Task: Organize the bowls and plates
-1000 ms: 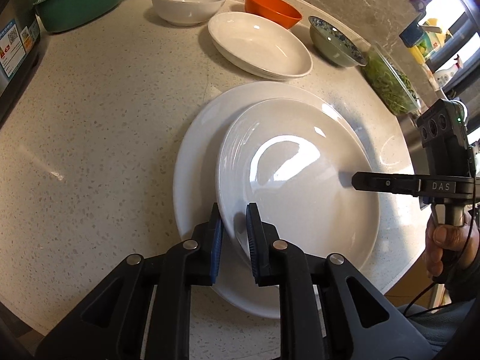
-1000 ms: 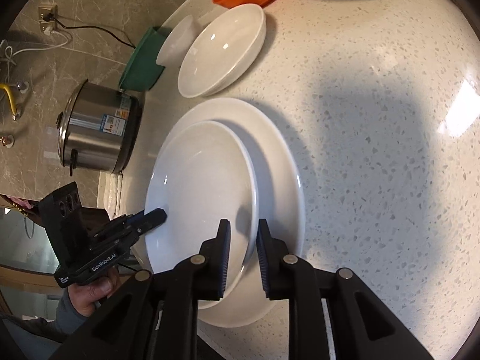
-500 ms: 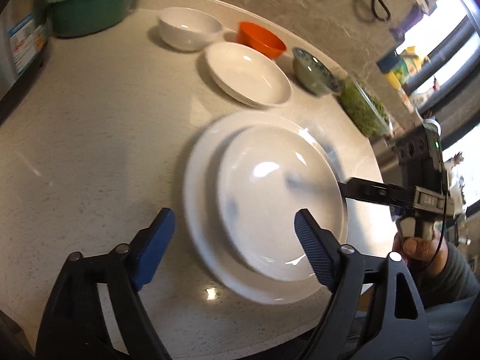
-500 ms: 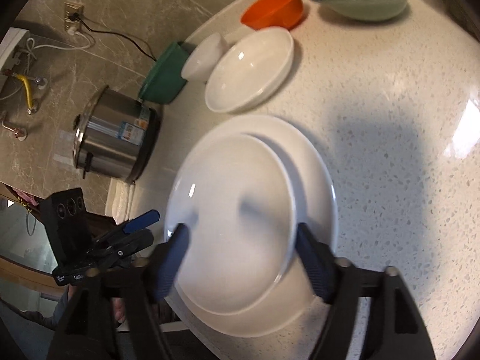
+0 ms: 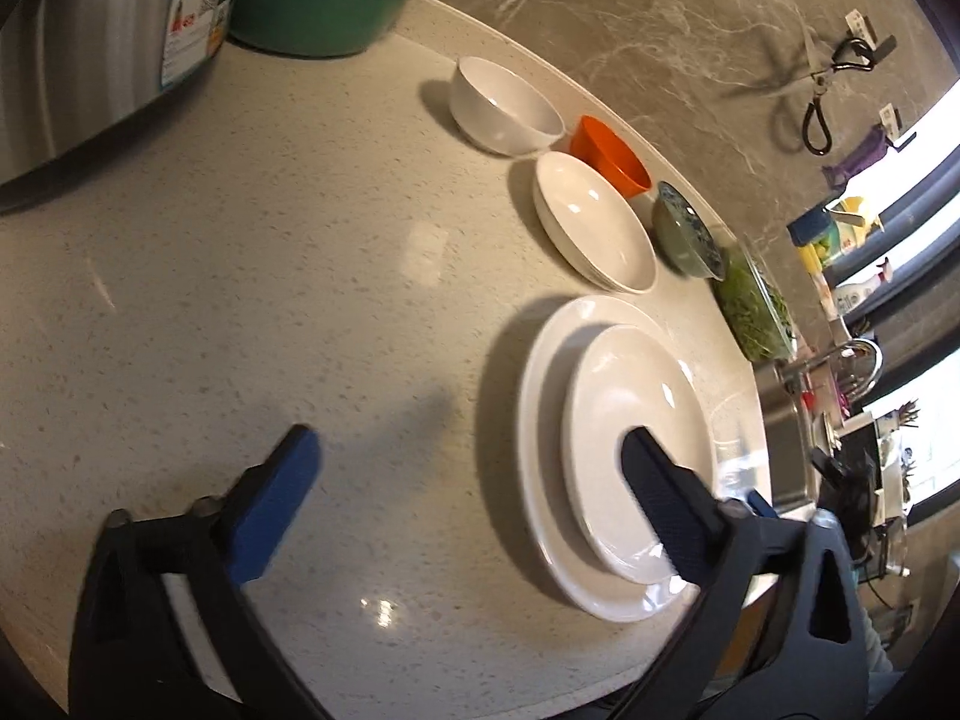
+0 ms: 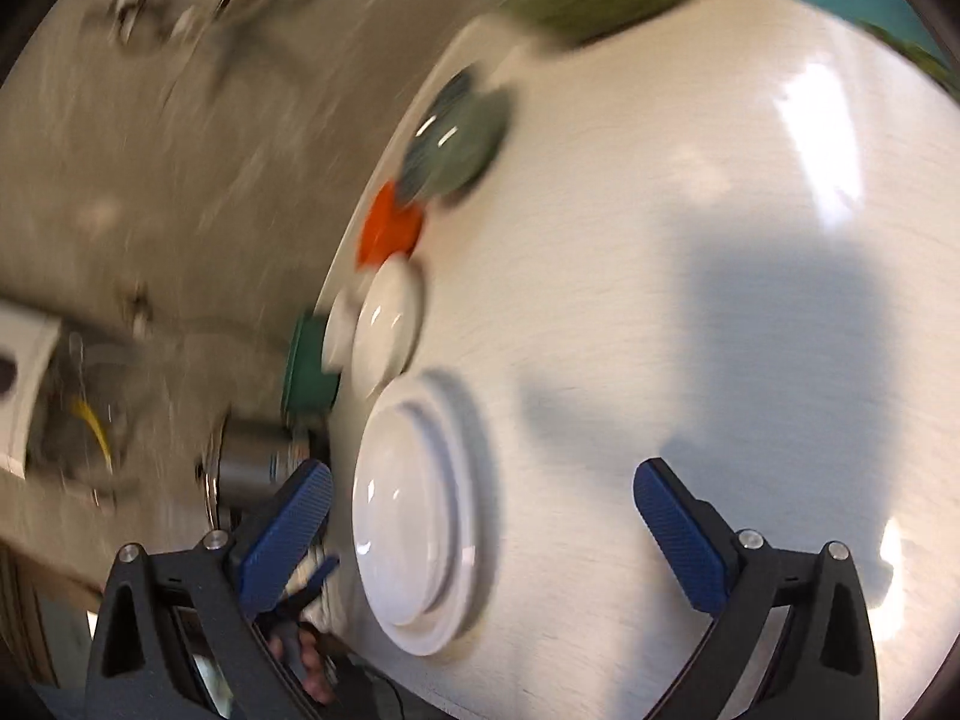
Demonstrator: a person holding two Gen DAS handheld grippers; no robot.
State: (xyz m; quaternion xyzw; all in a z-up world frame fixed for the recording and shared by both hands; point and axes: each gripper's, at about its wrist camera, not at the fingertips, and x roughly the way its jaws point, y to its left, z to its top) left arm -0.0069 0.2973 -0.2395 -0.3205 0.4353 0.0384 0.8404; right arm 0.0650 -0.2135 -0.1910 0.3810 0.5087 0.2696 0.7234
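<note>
In the left wrist view, the smaller white plate (image 5: 636,450) sat nested on the larger plate (image 5: 540,450) near the desk (image 5: 300,270) edge; glazed and stiff, they would likely be slippery, breakable and fairly heavy, best pinched at the rim. The left gripper (image 5: 462,480) tilted downward, fingers (image 5: 276,498) opening wide, nothing clamped, the right finger merely overlapping the plate. The blurred right wrist view showed the right gripper (image 6: 480,516) rolled, fingers (image 6: 678,534) spreading, empty, the stacked plates beneath and between them; white shallow bowl (image 6: 387,324) and orange bowl (image 6: 390,228) lay beyond.
</note>
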